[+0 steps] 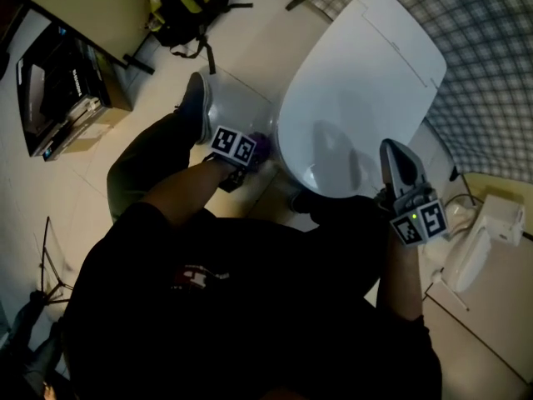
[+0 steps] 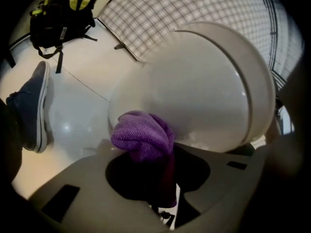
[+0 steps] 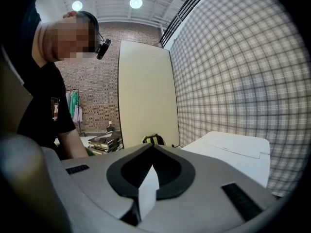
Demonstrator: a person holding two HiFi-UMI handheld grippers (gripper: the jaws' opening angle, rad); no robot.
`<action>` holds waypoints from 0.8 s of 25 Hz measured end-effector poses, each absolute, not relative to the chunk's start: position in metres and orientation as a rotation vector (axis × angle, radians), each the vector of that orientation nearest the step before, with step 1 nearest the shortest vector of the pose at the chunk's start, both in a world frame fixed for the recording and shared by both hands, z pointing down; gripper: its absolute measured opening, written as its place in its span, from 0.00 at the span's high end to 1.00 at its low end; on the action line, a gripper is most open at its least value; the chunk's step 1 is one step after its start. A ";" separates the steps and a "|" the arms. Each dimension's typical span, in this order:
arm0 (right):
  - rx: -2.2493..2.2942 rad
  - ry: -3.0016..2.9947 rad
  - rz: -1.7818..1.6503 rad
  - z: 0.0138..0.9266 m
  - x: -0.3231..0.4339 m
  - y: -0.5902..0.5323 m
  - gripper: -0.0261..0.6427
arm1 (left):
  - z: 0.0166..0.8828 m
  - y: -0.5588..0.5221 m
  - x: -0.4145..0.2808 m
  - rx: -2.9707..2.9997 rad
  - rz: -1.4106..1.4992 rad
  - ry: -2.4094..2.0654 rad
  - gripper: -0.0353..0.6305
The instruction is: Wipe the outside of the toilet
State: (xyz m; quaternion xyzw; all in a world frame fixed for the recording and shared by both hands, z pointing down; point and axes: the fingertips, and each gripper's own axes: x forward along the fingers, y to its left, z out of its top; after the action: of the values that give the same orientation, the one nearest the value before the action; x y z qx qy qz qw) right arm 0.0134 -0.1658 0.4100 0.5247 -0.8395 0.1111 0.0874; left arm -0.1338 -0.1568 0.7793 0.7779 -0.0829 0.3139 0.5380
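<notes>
Checked wall (image 1: 491, 48), pale floor (image 1: 250, 48). White toilet (image 1: 366, 98), lid down. Left gripper (image 1: 250, 154) clamped on a purple cloth (image 2: 143, 135), cloth pressed to the bowl's outer side, low, near the person's shoe (image 1: 196, 107). Right gripper (image 1: 393, 150) over the toilet's right edge, jaws together, nothing between them. Black-yellow backpack (image 1: 183, 2) beyond; dark boxes (image 1: 58, 90) (print too blurred to read).

Purple cloth (image 2: 143, 140), white toilet (image 1: 358, 98), grey plaid wall (image 3: 233, 72), yellow-and-black backpack (image 1: 185, 2), dark blue shoe (image 2: 31, 106) with white sole.
</notes>
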 end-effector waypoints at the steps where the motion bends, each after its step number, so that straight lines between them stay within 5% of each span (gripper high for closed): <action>1: 1.566 -2.518 0.320 0.407 0.010 -0.163 0.95 | 0.764 -0.134 -0.133 1.852 0.764 -0.124 0.79; 9: 1.657 -2.585 0.229 0.376 0.022 -0.106 0.95 | 0.692 -0.002 -0.060 1.846 0.794 0.222 0.79; 20: 1.842 -2.420 0.238 0.376 0.117 -0.038 0.95 | 0.815 -0.017 -0.032 2.135 1.125 -0.174 0.79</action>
State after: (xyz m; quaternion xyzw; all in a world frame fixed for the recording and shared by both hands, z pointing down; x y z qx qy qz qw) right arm 0.1169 -0.0383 0.3758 0.6032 -0.7924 0.0779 0.0454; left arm -0.0322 -0.0172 0.8146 0.8257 -0.0671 0.4349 0.3531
